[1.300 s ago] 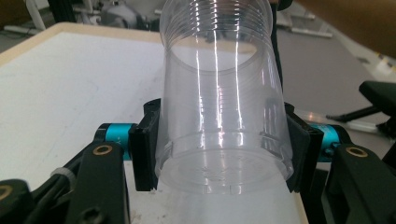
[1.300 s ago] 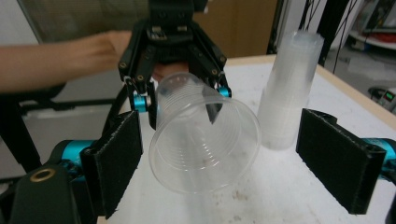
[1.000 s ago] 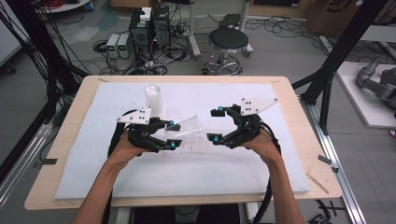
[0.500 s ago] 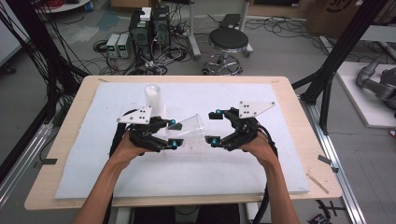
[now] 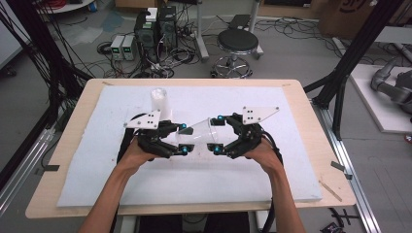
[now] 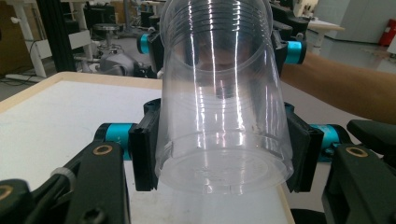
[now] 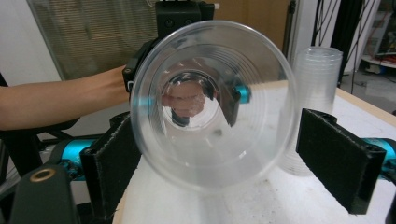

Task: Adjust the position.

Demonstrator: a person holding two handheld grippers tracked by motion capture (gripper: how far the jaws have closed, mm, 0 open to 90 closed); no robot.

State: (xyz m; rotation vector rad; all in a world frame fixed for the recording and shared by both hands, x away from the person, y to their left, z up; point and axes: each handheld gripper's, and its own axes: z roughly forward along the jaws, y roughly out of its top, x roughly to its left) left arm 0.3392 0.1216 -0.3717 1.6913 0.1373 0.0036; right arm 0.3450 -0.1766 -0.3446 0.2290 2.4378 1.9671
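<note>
**Clear cup held between two grippers above the white mat**

The clear plastic cup [image 5: 198, 132] lies on its side in the air, just in front of the stack of cups [image 5: 159, 103] that stands upright on the white mat [image 5: 291, 160]. Its base end sits between the jaws of the left gripper [image 5: 183, 140], which press against both sides of it in the left gripper view [image 6: 223, 140]; that grip looks firm. The wide mouth faces the right gripper [image 5: 217, 132]. In the right gripper view the rim of the cup [image 7: 212, 105] sits between the black pads [image 7: 341, 156], with one pad close by the rim and the other standing clear of it, so these jaws are spread apart and not yet gripping.

Judging from this, one cup has been separated from the stack and is lifted off the mat; that part seems done. What is left, as far as can be told, is for the right gripper to close on the rim end, either to take the cup over or to pull a nested cup apart. Whether a second cup sits inside this one cannot be told, though the doubled rings near the base hint at it.

The mat covers most of the desk [image 5: 63, 194], with the stack behind the left hand [image 5: 138, 154].
</note>
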